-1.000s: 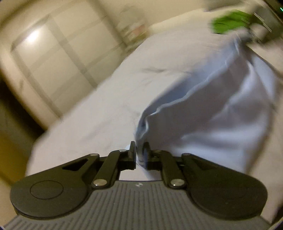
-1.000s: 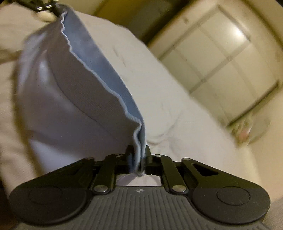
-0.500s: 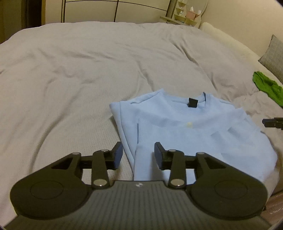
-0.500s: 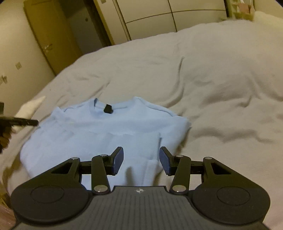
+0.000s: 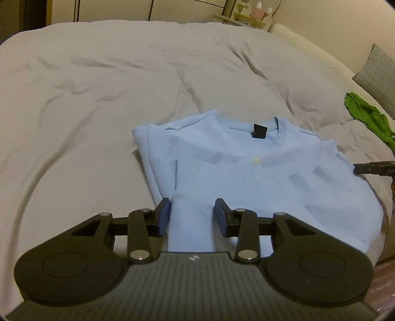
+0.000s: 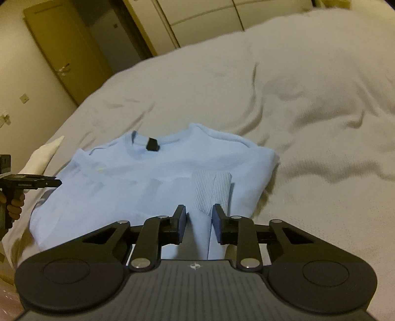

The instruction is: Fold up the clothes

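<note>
Two grippers, left gripper (image 5: pixel 192 214) and right gripper (image 6: pixel 198 221), gape empty over the folded pale-blue sweater (image 5: pixel 259 177), mid-frame on the bed (image 5: pixel 98 98). Soft, light, floppy knit; best pinched at its lower folded edge.

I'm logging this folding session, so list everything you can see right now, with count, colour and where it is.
Sweater: one, light blue, folded flat on the bed, black neck label facing up.
Bed cover: one, pale grey, wrinkled, under the sweater.
Green garment: one, bright green, bunched at the bed's far right edge.
Pillow: one, grey, beyond the green garment.
Door: one, yellowish brown, on the left in the right wrist view.
Wardrobe: pale panels, behind the bed.
Shelf: one, small, with small items too blurred to name.
Left gripper: black, open, straddling the sweater's near edge.
Right gripper: black, open, just before the ribbed cuff.
</note>
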